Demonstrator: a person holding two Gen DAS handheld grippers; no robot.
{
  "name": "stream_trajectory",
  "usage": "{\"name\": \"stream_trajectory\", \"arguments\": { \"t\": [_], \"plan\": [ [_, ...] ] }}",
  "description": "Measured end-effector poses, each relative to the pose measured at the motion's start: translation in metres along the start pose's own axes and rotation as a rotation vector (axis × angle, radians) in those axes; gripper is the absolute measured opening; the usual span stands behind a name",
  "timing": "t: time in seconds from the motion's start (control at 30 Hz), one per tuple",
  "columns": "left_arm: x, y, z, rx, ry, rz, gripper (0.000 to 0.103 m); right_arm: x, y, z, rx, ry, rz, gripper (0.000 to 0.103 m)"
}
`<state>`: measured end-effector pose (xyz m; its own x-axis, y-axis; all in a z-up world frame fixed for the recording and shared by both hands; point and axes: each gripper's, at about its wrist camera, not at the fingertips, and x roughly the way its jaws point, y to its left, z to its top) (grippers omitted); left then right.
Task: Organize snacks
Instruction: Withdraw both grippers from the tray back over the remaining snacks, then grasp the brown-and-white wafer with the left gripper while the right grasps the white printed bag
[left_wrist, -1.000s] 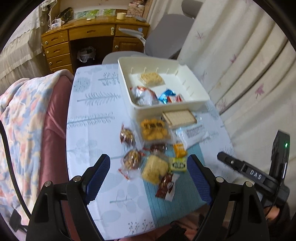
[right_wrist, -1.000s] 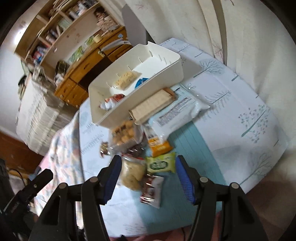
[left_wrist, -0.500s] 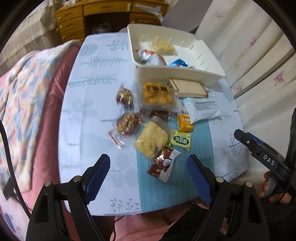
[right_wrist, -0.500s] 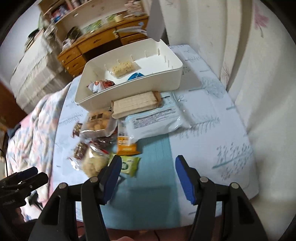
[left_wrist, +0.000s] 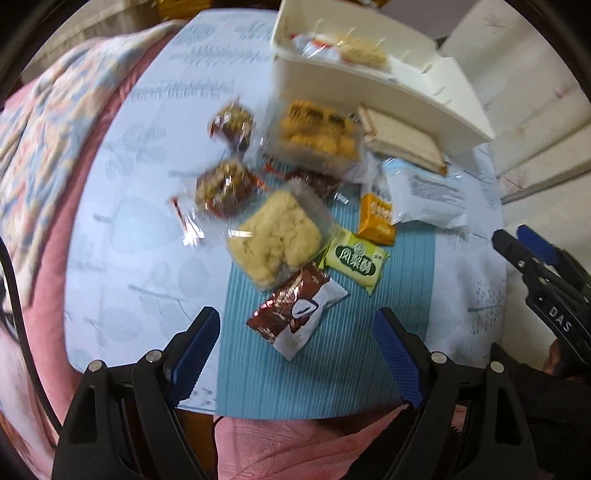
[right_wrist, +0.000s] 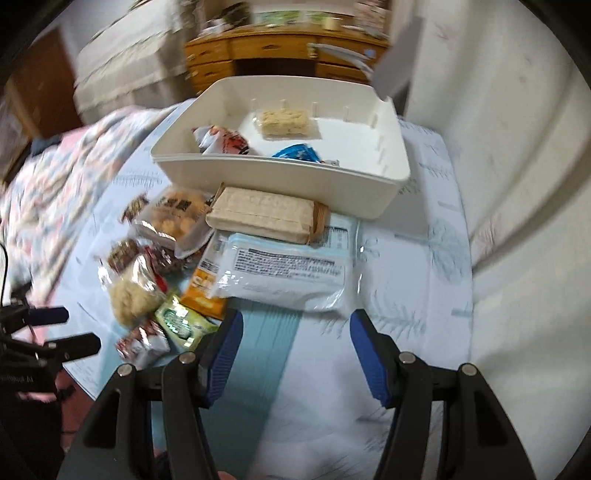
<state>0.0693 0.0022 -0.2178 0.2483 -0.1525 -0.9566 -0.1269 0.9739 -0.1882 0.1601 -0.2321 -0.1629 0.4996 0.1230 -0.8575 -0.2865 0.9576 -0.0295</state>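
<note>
Loose snacks lie on the table in front of a white bin (left_wrist: 406, 92) (right_wrist: 277, 177). My left gripper (left_wrist: 297, 312) hangs open just above a brown-and-white packet (left_wrist: 299, 314), not touching it. Beyond the packet are a green packet (left_wrist: 356, 258), an orange packet (left_wrist: 376, 218) and a pale rice cake pack (left_wrist: 277, 236). My right gripper (right_wrist: 295, 314) is open over the table, just short of a white-blue pouch (right_wrist: 284, 269), with nothing between its fingers. A wafer pack (right_wrist: 262, 214) leans on the bin wall. The bin holds a rice cake (right_wrist: 288, 120), a red-white packet (right_wrist: 221, 142) and a blue packet (right_wrist: 295, 153).
A yellow biscuit pack (left_wrist: 317, 129) and two nut clusters (left_wrist: 221, 184) lie left of the pile. A teal mat (left_wrist: 325, 362) covers the near table edge. A flowered blanket (left_wrist: 48, 122) is at the left, a curtain (right_wrist: 498, 147) at the right, a wooden desk (right_wrist: 277, 48) behind.
My left gripper has sunk toward the pile, so the brown-and-white packet now sits between its fingertips in the view. My right gripper has rolled upright and shifted toward the white-blue pouch. Neither opening changed.
</note>
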Motion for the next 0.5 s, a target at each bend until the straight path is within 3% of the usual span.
{"name": "stream_trajectory", "arguments": {
  "t": [0.23, 0.5],
  "plan": [
    [0.035, 0.001, -0.009, -0.099, 0.045, 0.03, 0.084, 0.025, 0.005, -0.001, -0.214, 0.017, -0.011, 0.061],
    [0.063, -0.001, -0.016, -0.128, 0.074, 0.069, 0.084, 0.051, 0.021, -0.011, -0.43, -0.01, -0.064, 0.061]
  ]
}}
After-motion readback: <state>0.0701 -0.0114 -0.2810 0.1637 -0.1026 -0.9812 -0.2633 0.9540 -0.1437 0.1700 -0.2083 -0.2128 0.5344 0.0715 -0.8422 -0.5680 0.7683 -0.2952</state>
